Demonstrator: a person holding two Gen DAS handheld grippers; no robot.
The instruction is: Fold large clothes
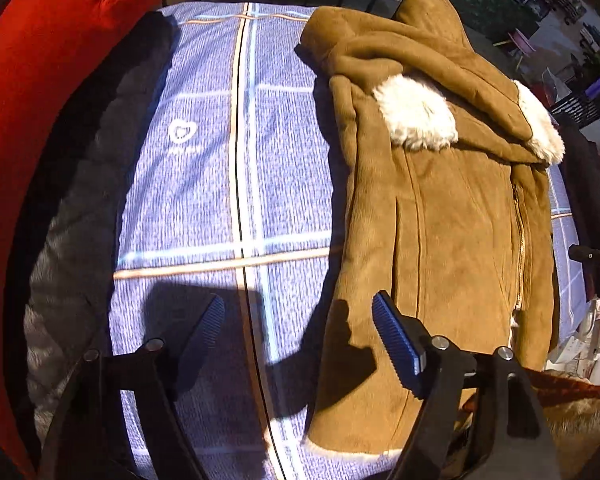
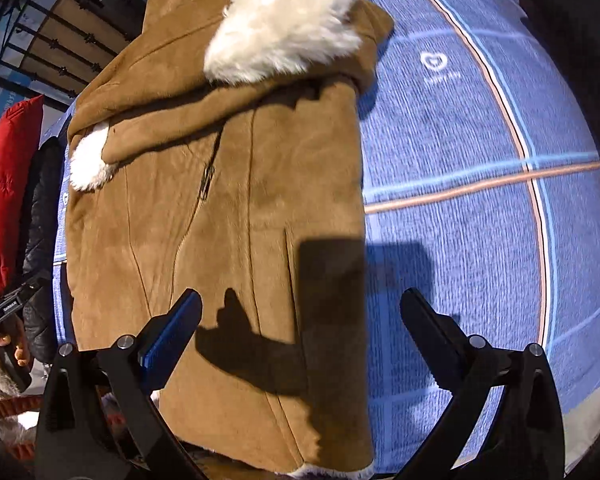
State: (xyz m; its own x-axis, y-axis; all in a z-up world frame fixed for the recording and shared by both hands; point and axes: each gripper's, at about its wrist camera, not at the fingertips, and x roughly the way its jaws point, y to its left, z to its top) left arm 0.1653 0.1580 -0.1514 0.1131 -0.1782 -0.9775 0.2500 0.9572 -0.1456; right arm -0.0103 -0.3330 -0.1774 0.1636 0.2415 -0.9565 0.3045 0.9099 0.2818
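I am seeing one tan suede coat (image 1: pixel 440 208) lying folded on the blue checked bedspread (image 1: pixel 204 184), two white fur patches showing at its collar. My left gripper (image 1: pixel 300 332) is hovering with fingers spread wide, gripping nothing. My right gripper (image 2: pixel 300 328) is likewise gaping above the coat's edge, holding nothing. One red cushion (image 1: pixel 40 80) is lying beside.

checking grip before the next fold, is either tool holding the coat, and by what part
Nothing is held: the left tool and right tool are both open above the brown coat.

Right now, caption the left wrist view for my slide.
Open left hand-held gripper above tan fur-trimmed coat on blue plaid bedspread.
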